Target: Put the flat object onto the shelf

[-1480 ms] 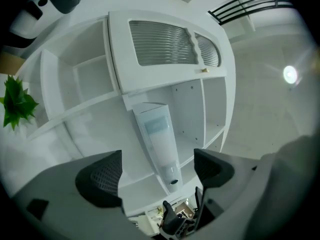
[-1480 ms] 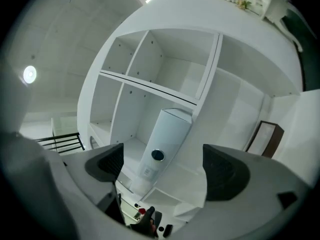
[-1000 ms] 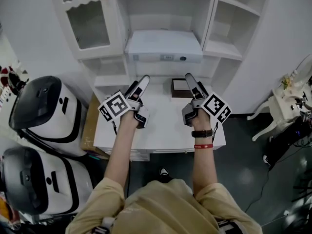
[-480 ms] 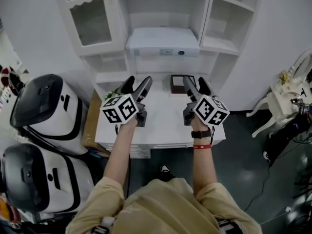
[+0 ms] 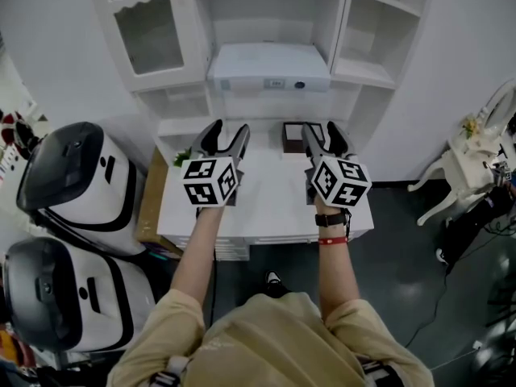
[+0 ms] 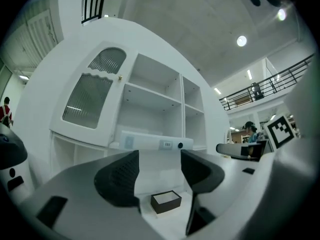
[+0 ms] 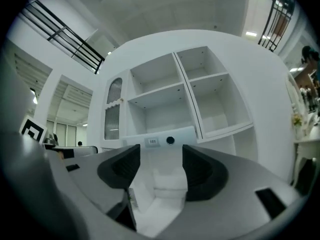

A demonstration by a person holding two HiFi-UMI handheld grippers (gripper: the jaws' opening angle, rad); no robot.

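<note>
The flat object (image 5: 297, 132), a dark-edged shallow box with a white face, lies at the back of the white table (image 5: 258, 212), under the cabinet's shelves (image 5: 270, 14). In the left gripper view the box (image 6: 166, 202) shows low between the jaws, well ahead of them. My left gripper (image 5: 226, 137) hovers over the table's back left. My right gripper (image 5: 322, 139) hovers just right of the box and hides its edge. Both point at the cabinet. Both sets of jaws are closing, with nothing between them. The right gripper (image 7: 161, 171) looks into the cabinet's lower niche.
A flat white device (image 5: 270, 67) with a socket and a round button fills the shelf above the table. Two white and black machines (image 5: 68, 176) stand at the left, next to a cardboard box (image 5: 149, 204). A small white table (image 5: 476, 164) stands at the right.
Both grippers have rolled so that their marker cubes face up, and have drawn in parallel toward the cabinet. Their jaws stand narrower than before.
</note>
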